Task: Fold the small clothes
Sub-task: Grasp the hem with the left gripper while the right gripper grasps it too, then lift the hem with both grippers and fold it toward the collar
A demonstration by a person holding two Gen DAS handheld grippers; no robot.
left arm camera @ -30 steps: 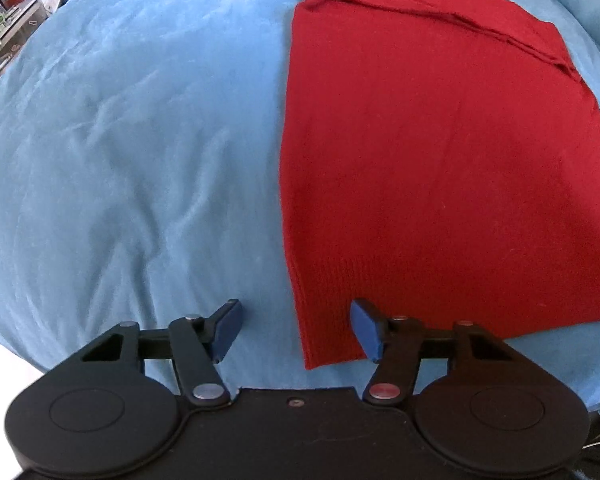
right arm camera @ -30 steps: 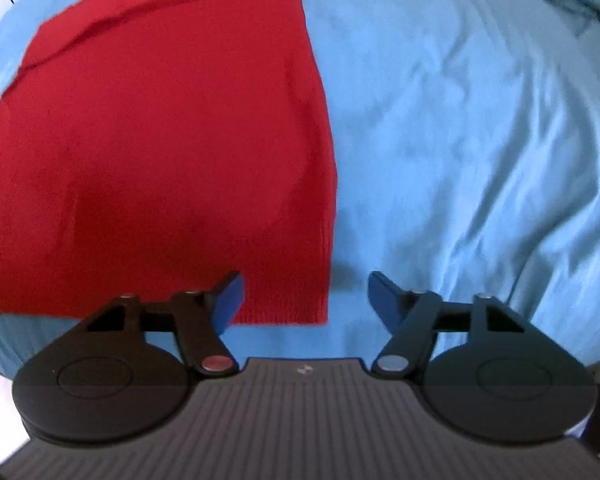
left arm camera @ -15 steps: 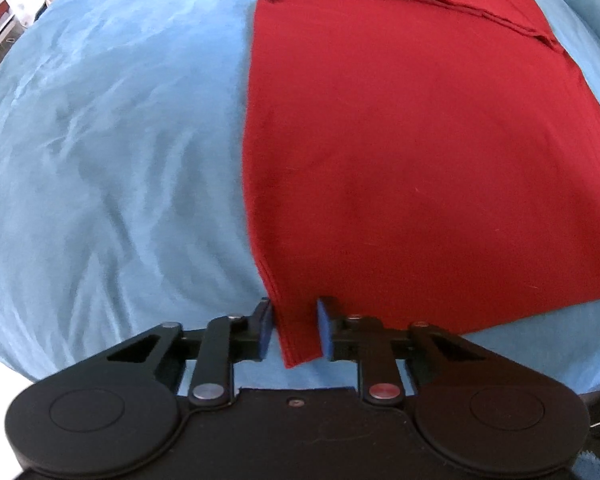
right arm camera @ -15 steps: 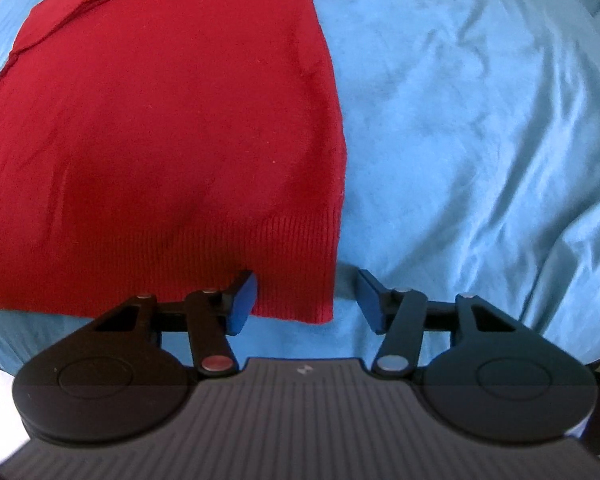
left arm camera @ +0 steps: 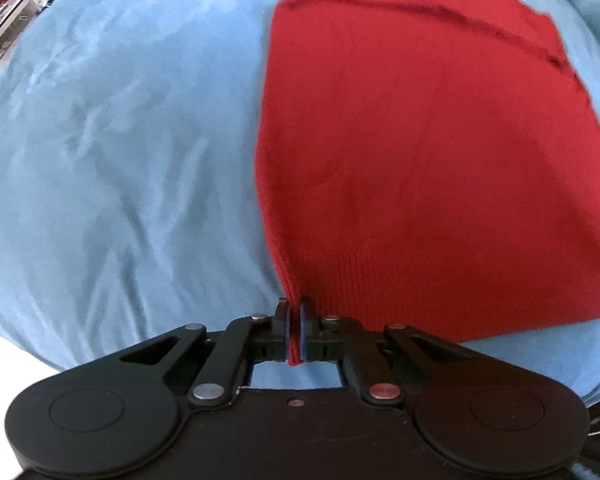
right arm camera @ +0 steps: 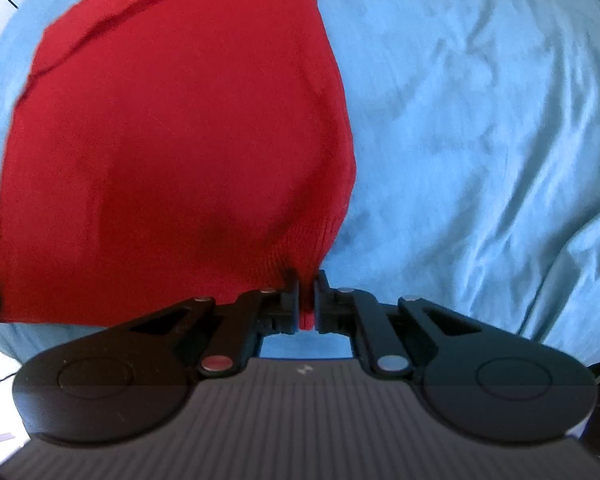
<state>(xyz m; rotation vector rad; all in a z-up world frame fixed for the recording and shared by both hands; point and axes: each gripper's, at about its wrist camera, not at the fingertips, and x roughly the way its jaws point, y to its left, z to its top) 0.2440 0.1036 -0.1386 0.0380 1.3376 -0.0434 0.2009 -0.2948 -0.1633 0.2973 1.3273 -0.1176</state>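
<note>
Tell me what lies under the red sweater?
A blue bedsheet shows around the red sweater; the part beneath is covered. Left claw and right claw pinch its ribbed hem corners.

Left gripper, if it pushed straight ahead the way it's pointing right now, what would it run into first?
The left gripper is already shut on the near left corner of the red sweater, so going forward it would likely push into the sweater's ribbed hem and bunch it over the blue bedsheet. How high it rides above the sheet is unclear.
</note>
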